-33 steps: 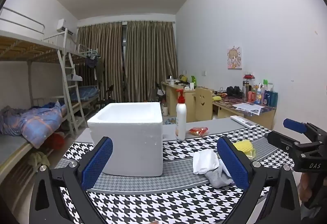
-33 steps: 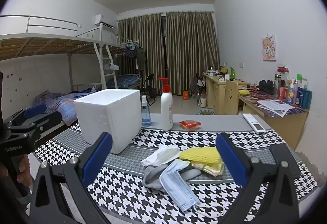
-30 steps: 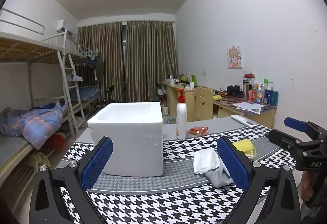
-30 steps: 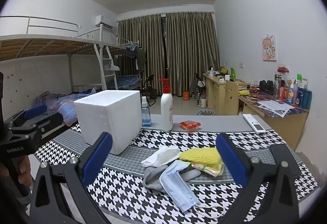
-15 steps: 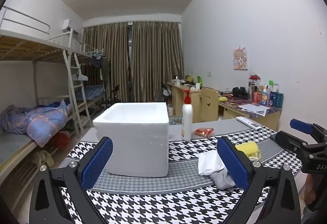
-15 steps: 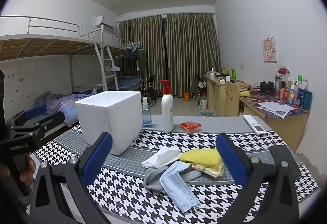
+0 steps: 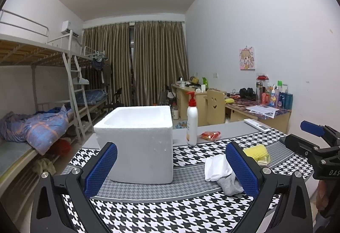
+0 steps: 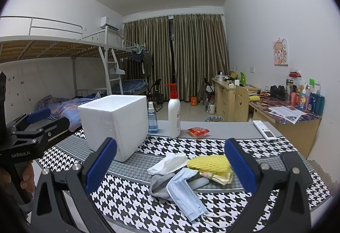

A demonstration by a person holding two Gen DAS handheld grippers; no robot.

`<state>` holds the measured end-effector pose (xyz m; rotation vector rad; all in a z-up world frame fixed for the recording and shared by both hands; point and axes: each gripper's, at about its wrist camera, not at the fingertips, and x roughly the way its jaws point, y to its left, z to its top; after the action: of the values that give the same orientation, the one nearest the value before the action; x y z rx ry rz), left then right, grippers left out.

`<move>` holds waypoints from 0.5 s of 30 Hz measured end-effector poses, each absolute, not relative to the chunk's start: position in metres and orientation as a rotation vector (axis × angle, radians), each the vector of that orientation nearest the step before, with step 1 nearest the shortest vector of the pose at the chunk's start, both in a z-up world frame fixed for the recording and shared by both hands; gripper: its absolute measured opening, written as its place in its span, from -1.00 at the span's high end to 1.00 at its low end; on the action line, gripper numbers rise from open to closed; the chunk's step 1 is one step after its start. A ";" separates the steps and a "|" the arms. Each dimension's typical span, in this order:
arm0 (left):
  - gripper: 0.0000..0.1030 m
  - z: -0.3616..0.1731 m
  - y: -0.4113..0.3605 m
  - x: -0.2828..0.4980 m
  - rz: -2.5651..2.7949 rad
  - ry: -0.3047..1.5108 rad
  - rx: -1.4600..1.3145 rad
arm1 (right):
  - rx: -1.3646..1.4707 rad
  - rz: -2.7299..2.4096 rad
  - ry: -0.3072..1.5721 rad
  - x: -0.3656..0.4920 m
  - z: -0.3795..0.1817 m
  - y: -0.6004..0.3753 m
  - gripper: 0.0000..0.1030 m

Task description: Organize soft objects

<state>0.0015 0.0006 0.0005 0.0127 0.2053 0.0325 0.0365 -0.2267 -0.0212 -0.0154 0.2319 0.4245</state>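
left tongs [image 7: 171,166] shifted slightly; foam box [image 7: 138,139] interior hidden, contents unclear.

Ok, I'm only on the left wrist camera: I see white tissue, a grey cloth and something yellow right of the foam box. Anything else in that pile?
Observer: Yes, a light blue face mask lies partly over the grey cloth, on the side nearest the right gripper.
Operator: Anything hidden behind the box?
Observer: A small blue spray bottle stands beside the foam box, left of the pump bottle.
Operator: Is the right gripper holding anything?
Observer: No, its jaws are open and grip nothing.
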 end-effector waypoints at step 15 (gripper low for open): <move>-0.98 0.000 -0.003 0.001 0.016 0.207 0.029 | -0.017 0.417 0.233 0.039 -0.023 -0.227 -0.99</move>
<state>0.0011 -0.0033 0.0003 0.0288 0.2074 0.0159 0.0387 -0.2272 -0.0231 -0.0169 0.2332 0.4171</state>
